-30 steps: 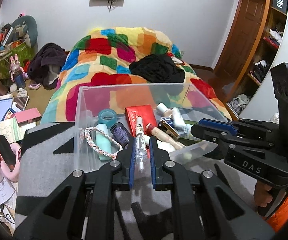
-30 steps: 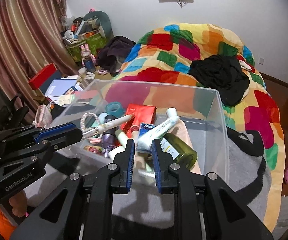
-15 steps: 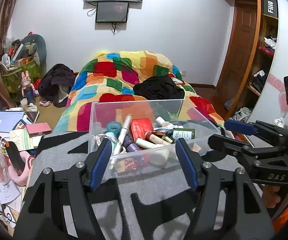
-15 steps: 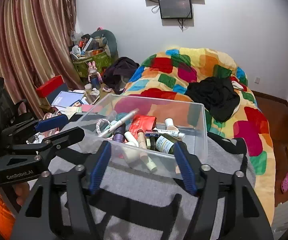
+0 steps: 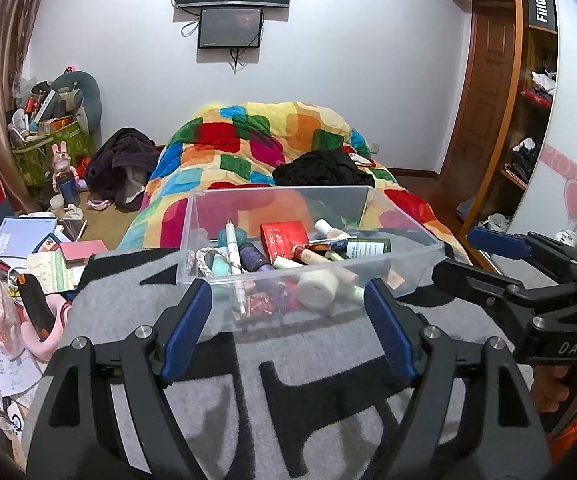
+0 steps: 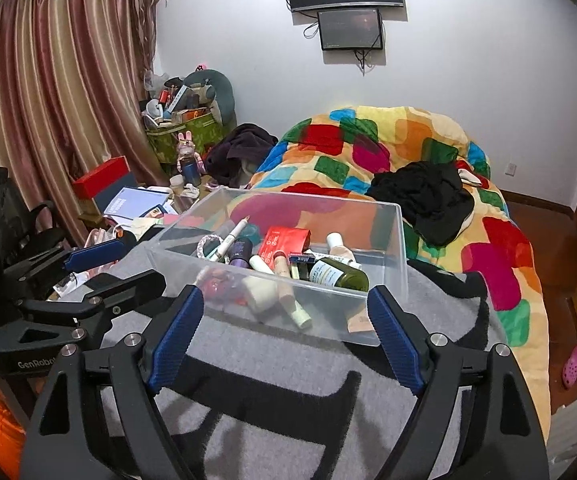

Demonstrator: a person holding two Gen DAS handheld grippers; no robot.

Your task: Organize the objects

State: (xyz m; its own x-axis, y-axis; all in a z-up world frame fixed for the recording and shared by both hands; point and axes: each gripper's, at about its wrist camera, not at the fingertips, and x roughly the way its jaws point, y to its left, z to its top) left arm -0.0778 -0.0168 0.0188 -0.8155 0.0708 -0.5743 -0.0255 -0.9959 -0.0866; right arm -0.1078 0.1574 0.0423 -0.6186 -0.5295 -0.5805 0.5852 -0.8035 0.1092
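The jaws of both grippers are spreading apart with nothing between them: the left gripper (image 5: 288,320) and the right gripper (image 6: 284,328) hang side by side above the grey blanket (image 5: 328,360), each aimed down at the clear plastic bin (image 5: 428,246) just ahead of them. That bin sits on the blanket at the foot of the bed and is already well filled: a red box (image 5: 284,236), a dark green bottle (image 6: 338,274), a purple-capped bottle (image 5: 254,258), a white pen-like tube (image 5: 230,240) leaning up against the far wall, a braided bracelet (image 5: 204,258), and several pale tubes heaped against the near wall. By the look of it the gathering is mostly done, since nothing loose lies on the blanket around the bin. Further out, the patchwork quilt (image 6: 408,140) with black clothes (image 6: 424,196) on it lies beyond, and papers and boxes litter the floor (image 5: 28,240) to the left.
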